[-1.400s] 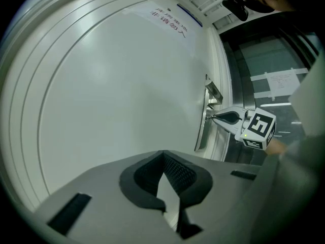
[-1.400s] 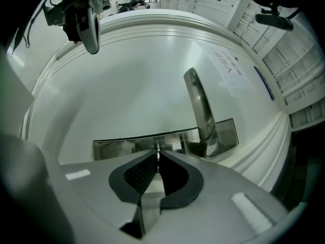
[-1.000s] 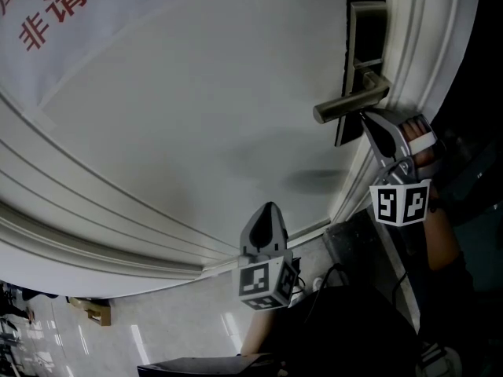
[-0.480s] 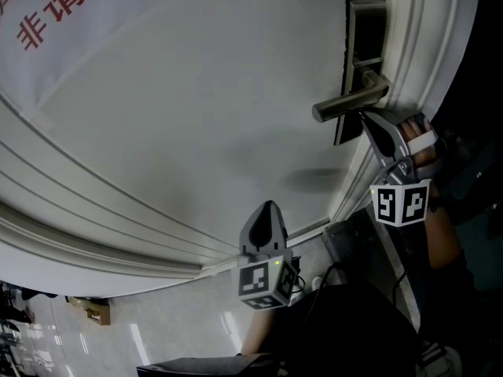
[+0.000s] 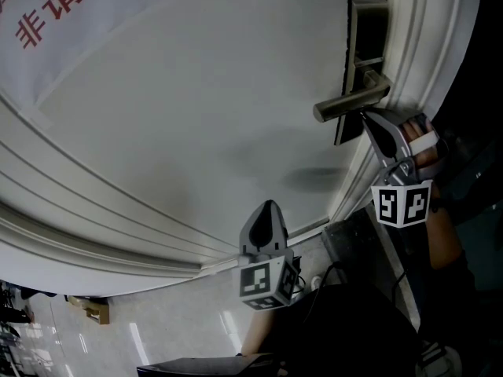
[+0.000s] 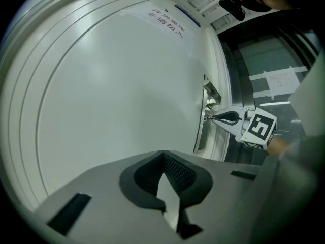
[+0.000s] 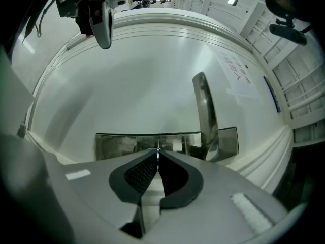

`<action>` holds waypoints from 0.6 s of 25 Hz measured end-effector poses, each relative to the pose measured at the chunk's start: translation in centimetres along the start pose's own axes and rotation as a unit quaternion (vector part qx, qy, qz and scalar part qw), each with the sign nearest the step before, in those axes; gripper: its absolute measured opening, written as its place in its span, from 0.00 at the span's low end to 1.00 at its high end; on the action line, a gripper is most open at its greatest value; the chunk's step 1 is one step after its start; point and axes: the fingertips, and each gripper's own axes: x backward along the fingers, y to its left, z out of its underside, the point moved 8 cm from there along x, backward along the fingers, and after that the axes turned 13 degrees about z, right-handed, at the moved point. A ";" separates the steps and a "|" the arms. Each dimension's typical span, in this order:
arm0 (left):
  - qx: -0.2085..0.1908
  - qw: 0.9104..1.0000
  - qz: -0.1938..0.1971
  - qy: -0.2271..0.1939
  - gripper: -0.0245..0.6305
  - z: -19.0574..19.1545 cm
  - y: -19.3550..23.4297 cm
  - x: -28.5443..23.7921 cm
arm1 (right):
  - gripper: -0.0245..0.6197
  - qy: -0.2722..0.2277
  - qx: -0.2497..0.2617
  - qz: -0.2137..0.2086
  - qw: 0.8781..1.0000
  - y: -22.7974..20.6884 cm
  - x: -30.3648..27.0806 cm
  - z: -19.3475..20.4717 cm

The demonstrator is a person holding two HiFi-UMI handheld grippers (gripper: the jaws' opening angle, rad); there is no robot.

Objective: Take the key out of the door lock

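The door point(image 5: 196, 116) is seen steeply from the head, with its handle point(image 5: 350, 104) at 1 o'clock. It is faced from well back by the left gripper view and closely by the right; the handle is shared.

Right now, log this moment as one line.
right gripper: shut on key at lock plate, below door handle | left gripper: shut, empty, apart from lock | key: not yet out

The right gripper point(image 5: 368, 120) points level, its jaws pressed together on the thin key point(image 7: 158, 148) at their tips. The right hand point(image 5: 428, 159) holds it from behind, with the forearm point(image 5: 442, 242) running down the head view's right side. The left gripper point(image 5: 268, 208) sits lower and well apart from the right one, also level, its jaws closed tip to tip with nothing between them
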 end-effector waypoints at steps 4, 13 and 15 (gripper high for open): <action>-0.001 1.000 0.003 0.002 0.04 0.0 -0.1 -0.1 | 0.05 -0.005 -0.002 0.001 1.000 -0.1 0.3 0.1; -0.001 1.000 0.006 -0.001 0.04 0.1 -0.9 0.5 | 0.05 -0.004 0.006 0.001 1.000 0.0 0.4 0.1; -0.001 1.000 0.003 -0.002 0.04 0.0 -0.8 0.7 | 0.05 -0.003 0.006 0.002 1.000 0.0 0.4 0.1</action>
